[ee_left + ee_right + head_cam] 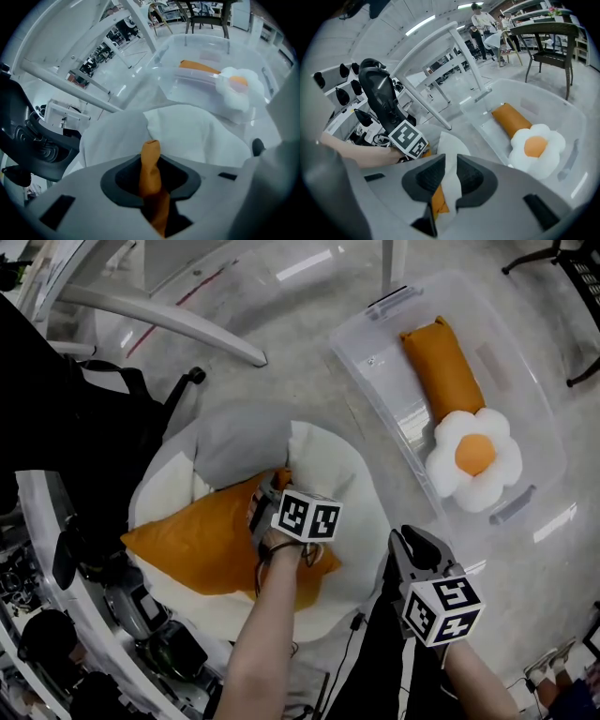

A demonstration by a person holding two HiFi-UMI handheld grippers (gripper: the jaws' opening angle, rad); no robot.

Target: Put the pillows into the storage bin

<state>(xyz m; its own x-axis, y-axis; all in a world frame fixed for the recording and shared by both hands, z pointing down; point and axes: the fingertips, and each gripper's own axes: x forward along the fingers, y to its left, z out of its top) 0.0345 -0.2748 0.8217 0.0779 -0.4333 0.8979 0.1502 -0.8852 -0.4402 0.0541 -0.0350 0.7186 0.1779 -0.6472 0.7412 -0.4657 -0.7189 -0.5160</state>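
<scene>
Left gripper [151, 160]: clamped on a pinch of the orange pillow [202, 540]. My forearm [267, 643] hides its near corner. Plump and plain, it lies across the white cushion's [328, 474] left edge. Right gripper [449, 161]: jaws apart, holding nothing. Storage bin [375, 357], far right: holds an orange bolster [441, 367] and a flower pillow [473, 460].

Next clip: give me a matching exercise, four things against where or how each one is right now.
Things:
1. flower pillow
2. flat orange pillow
3. orange bolster
4. right gripper

Places or states:
A. jaws apart, nothing held
B. in the storage bin, near end
C. pinched by the left gripper, lying on the white cushion
D. in the storage bin, far end

Pairs: 1-B, 2-C, 3-D, 4-A
</scene>
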